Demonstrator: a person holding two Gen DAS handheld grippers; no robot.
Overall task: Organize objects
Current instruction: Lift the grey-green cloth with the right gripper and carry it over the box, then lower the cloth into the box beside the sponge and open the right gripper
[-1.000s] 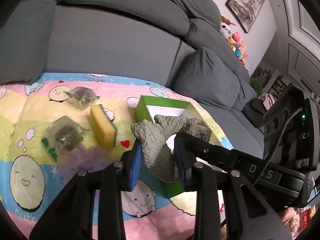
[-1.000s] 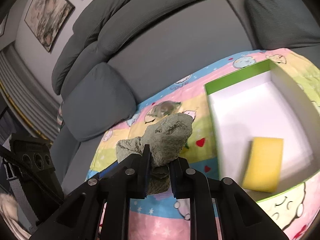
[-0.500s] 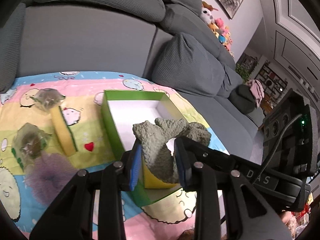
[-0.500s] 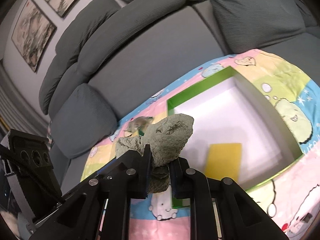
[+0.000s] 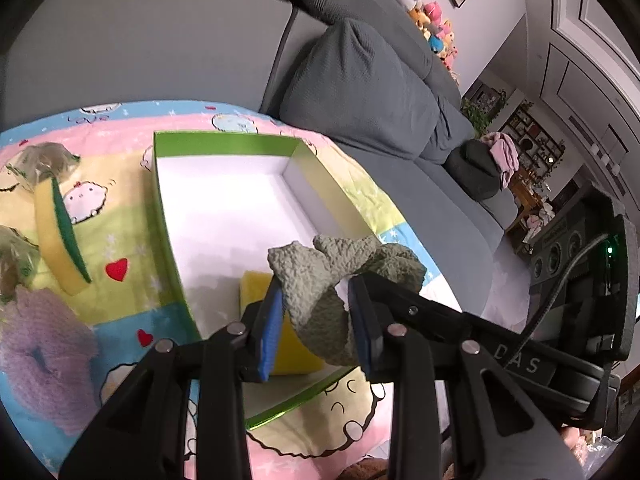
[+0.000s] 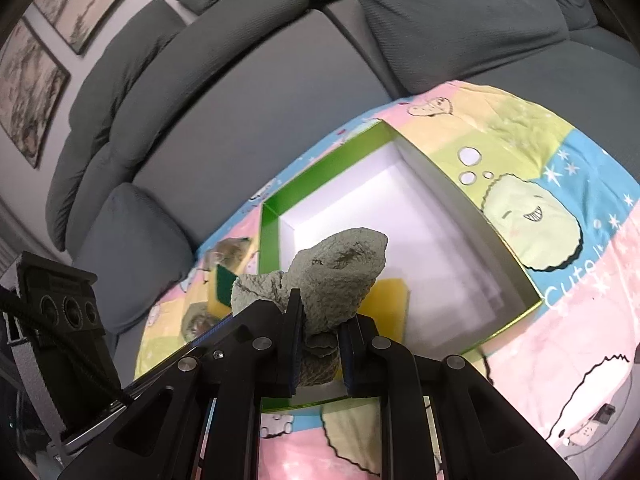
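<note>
Both grippers clamp one grey-green textured cloth [image 5: 320, 292] between them, above the near end of a green box [image 5: 224, 144] with a white inside. The left gripper [image 5: 318, 320] has its blue-padded fingers [image 5: 270, 326] pressed against a hanging fold of the cloth; the right gripper [image 6: 318, 346] pinches another bunched part of it [image 6: 340, 276] tightly between its black fingers [image 6: 290, 344].

The box sits open on a pastel cartoon-print blanket [image 5: 120, 240] spread over a grey sofa [image 5: 160, 40]. Inside it, under the cloth, lies a yellow sponge [image 5: 256, 284] — partly hidden by the cloth in both views.

On the blanket to the left of the box, in the left wrist view, stands a second yellow sponge with a green scouring side [image 5: 60, 236]. Near it lie two clear-wrapped items [image 5: 40, 160] whose contents are too blurred to tell, and a fuzzy purple ring [image 5: 40, 360] sits nearer the camera.
</note>
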